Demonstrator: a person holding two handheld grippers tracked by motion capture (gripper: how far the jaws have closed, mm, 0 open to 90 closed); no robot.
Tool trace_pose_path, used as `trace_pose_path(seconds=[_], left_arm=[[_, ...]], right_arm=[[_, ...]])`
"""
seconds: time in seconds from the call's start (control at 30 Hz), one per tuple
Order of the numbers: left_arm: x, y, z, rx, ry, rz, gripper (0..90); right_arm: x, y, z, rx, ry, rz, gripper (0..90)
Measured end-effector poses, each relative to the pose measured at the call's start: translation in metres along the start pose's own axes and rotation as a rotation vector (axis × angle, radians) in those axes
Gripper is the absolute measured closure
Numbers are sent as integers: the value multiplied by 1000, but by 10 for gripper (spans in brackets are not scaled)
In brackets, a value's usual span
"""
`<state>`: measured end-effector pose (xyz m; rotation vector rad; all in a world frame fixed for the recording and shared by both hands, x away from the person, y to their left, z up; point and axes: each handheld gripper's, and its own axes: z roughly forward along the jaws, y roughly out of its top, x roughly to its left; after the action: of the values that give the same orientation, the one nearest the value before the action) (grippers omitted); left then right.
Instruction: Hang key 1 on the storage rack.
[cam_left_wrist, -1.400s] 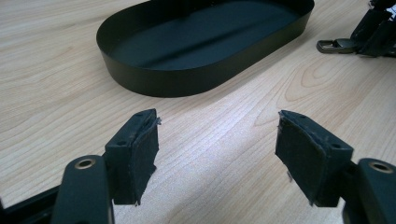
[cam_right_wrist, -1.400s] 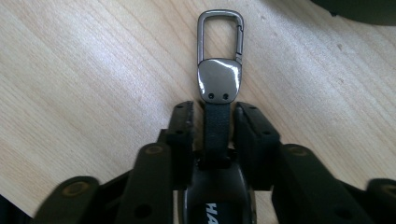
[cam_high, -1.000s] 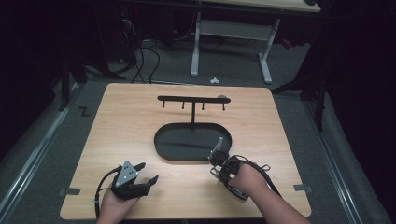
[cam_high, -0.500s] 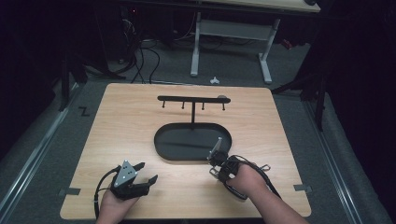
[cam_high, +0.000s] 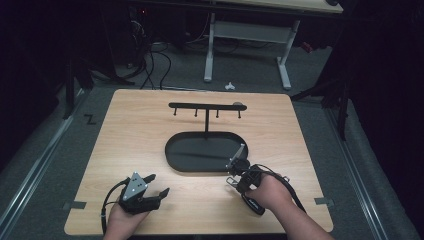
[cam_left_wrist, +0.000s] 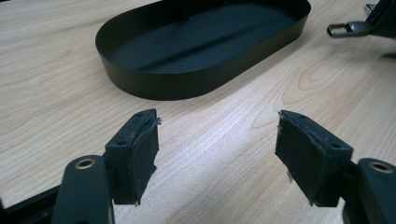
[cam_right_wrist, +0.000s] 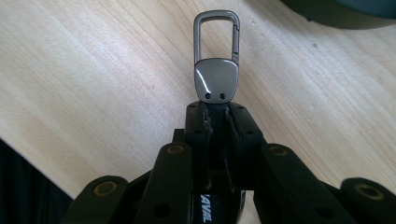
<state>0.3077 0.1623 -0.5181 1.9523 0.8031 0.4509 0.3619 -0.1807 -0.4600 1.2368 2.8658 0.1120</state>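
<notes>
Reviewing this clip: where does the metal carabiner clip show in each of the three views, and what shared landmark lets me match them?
High view: the carabiner clip juts from the right gripper, at the near right rim of the black oval tray.
Left gripper view: top right corner, right of the tray.
Right gripper view: centre, above the shut jaws.
Shared landmark: the tray, whose edge sits top right there.

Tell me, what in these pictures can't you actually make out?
- Keychain clip, right gripper view: its lower part is pinched between the right gripper's shut jaws; the printed lettering there is cut off.
- Hooks on the black rack, high view: too small to tell whether anything hangs there.
- Black tray, left gripper view: far rim cut off by the top edge.
</notes>
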Motion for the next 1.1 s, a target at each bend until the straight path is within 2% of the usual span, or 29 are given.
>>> trace_pose_path(seconds=[0.1,0.13,0.2,0.4,0.43,1.1], left_arm=[[0,1,1,2,-3,3,305],[-1,1,1,4,-4,7,304],[-1,1,2,3,-6,8,305],[-1,1,2,2,-6,8,305],[-1,1,2,2,-6,8,305],[0,0,-1,-3,-3,6,305]], right_arm=[[-1,-3,-9,-22,2,5,804],[-2,-5,-15,-35,3,26,804],[-3,-6,-20,-50,8,36,804],[-8,-7,-31,-84,9,38,804],[-8,-7,-34,-88,10,52,804],[-15,-2,-62,-163,-1,52,805]])
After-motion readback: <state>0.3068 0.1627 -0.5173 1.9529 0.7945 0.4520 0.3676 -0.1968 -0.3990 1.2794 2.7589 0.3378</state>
